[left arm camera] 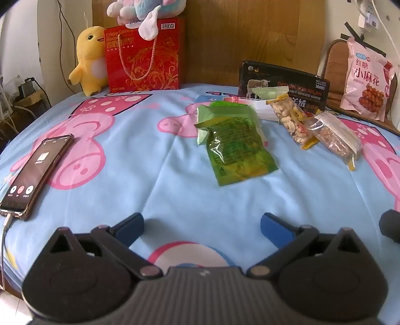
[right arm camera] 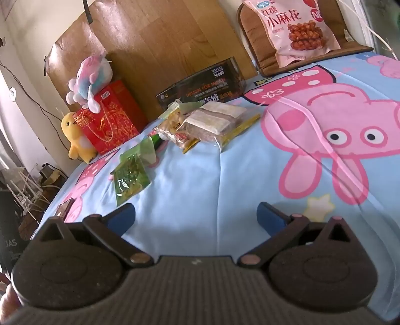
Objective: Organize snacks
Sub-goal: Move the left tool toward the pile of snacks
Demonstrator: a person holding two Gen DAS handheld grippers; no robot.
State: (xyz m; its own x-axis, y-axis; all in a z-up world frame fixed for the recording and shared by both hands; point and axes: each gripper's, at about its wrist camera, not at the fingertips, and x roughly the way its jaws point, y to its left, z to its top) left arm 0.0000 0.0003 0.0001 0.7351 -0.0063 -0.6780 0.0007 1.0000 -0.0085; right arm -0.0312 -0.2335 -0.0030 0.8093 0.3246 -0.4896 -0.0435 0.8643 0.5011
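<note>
Blue pads: the left gripper [left arm camera: 202, 226] has its blue-tipped fingers spread as wide as they go, with nothing between them but bare bedsheet.
Left gripper contact: it hangs over the sheet [left arm camera: 155, 175], tilted down, touching no snack.
Right gripper: the right gripper [right arm camera: 196, 216] is equally wide apart, jaws empty, only sheet showing in the gap.
Right gripper contact: no packet is in reach of its pads; it points down at a shallower slant.
Green packet: the green snack packet [left arm camera: 235, 147] lies flat on the sheet ahead of the left gripper, a little right of centre, well apart from its fingers.
Nut packet: the clear packet of nuts [left arm camera: 291, 118] lies just right of the green one, beside the far edge of the bed.
Bar packet: the clear packet of brown bars [left arm camera: 336, 136] lies touching the nut packet on its right.
Pink bag: the large pink snack bag [left arm camera: 367, 82] stands propped against a chair back at the far right.
Black box: the black box [left arm camera: 282, 85] stands behind the small packets, by the wooden headboard.
Red bag: the red gift bag [left arm camera: 143, 55] stands at the far left with a pastel plush toy [left arm camera: 140, 10] on top and a yellow plush duck [left arm camera: 88, 58] beside it.
Phone: the phone [left arm camera: 37, 175] lies on the sheet to the left, a cable plugged in.
</note>
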